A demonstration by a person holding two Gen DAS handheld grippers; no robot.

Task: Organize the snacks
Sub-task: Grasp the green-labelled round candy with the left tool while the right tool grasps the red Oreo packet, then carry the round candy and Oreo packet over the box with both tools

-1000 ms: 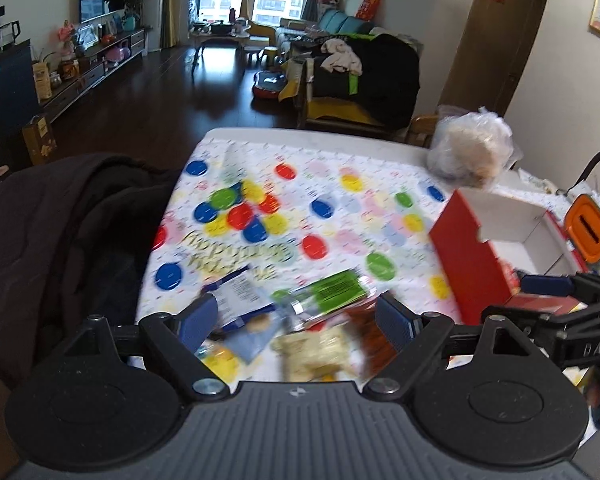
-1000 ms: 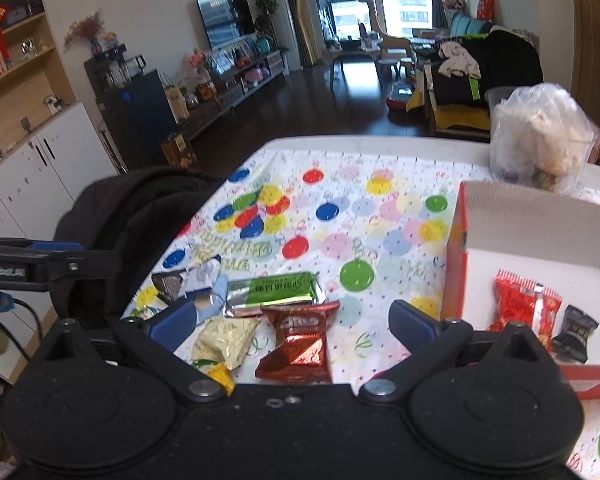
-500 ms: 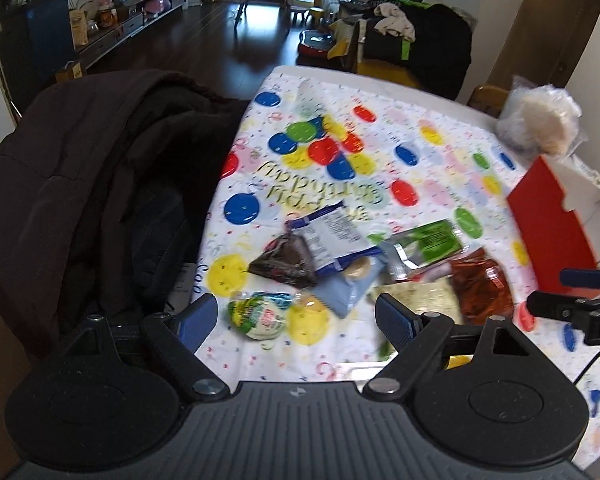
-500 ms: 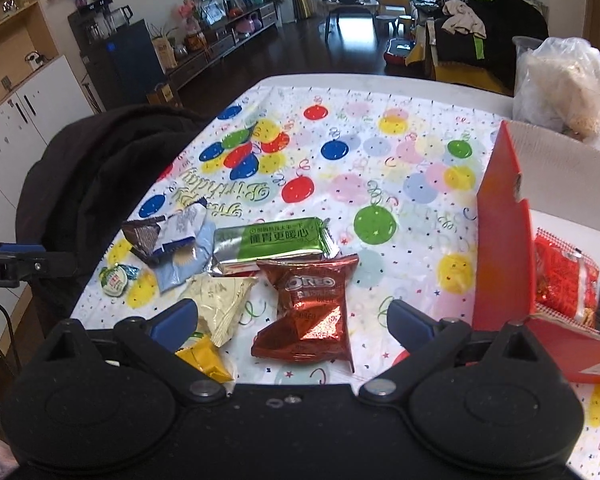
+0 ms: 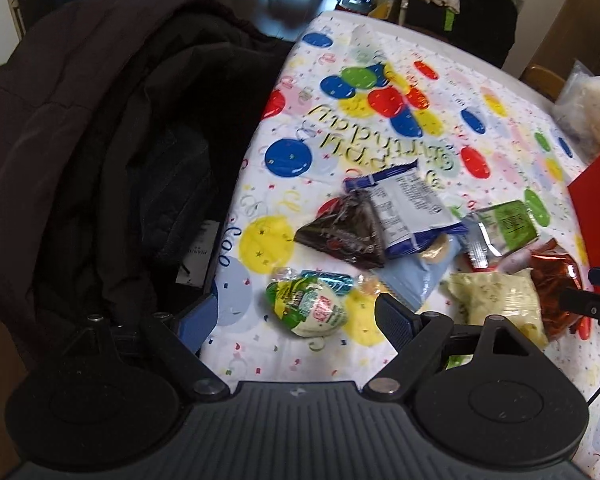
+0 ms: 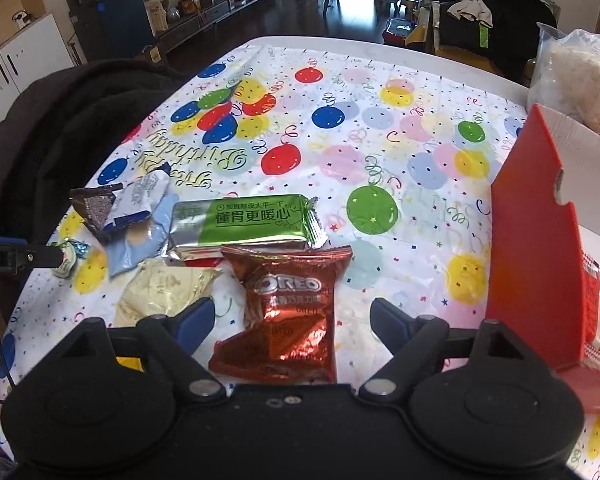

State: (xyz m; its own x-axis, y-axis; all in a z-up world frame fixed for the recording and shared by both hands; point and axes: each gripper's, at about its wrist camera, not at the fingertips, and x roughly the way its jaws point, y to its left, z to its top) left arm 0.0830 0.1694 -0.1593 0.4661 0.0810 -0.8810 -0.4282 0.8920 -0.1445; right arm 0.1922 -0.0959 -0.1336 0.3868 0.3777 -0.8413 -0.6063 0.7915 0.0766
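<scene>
Several snack packets lie on the balloon-print tablecloth. In the left wrist view my left gripper (image 5: 296,316) is open, its fingers either side of a round green and white candy (image 5: 308,306). Beyond it lie a dark triangular packet (image 5: 344,234), a blue and white packet (image 5: 404,208) and a pale yellow packet (image 5: 496,300). In the right wrist view my right gripper (image 6: 290,318) is open over a red Oreo packet (image 6: 288,308). A green bar (image 6: 244,222) lies just beyond. The red box (image 6: 536,248) stands at the right with red packets (image 6: 598,312) inside.
A dark coat (image 5: 100,140) hangs over a chair at the table's left edge. A clear bag of food (image 6: 580,76) stands behind the red box. The tablecloth (image 6: 380,140) covers the far half of the table. A light blue packet (image 6: 138,242) lies under the others.
Both grippers have moved down and closer to the snack pile. The left one swung left onto the round candy. The right one came down over the Oreo packet.
</scene>
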